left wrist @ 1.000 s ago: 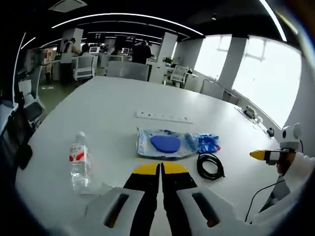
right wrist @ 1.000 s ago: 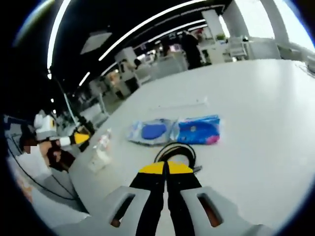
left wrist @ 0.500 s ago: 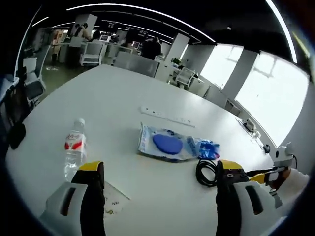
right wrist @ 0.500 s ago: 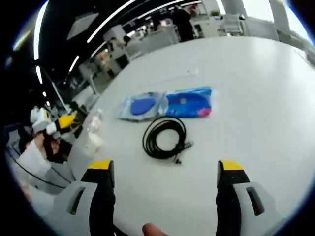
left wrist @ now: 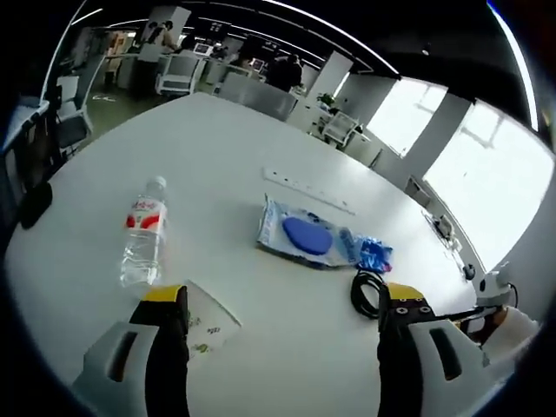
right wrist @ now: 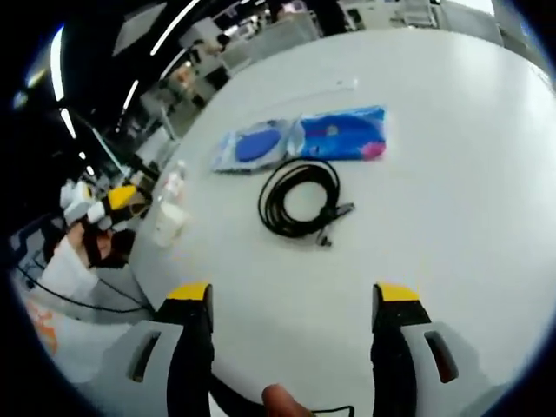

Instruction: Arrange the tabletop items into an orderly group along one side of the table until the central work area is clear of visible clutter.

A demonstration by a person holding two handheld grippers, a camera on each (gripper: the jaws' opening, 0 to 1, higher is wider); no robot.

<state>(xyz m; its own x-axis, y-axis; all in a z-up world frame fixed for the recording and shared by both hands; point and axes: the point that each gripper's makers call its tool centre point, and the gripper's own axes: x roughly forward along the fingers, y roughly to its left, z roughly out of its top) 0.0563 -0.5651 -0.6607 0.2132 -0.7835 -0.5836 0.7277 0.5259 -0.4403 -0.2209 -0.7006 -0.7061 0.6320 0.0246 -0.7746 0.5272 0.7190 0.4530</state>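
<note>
Both hand-held grippers gape, empty — my right (right wrist: 291,300) should drop squarely over the cable (right wrist: 300,198) beside the pouch (right wrist: 300,139), my left (left wrist: 274,304) over the bottle (left wrist: 144,233).

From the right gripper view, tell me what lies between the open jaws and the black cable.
Only bare white table lies between the right gripper and the cable.
</note>
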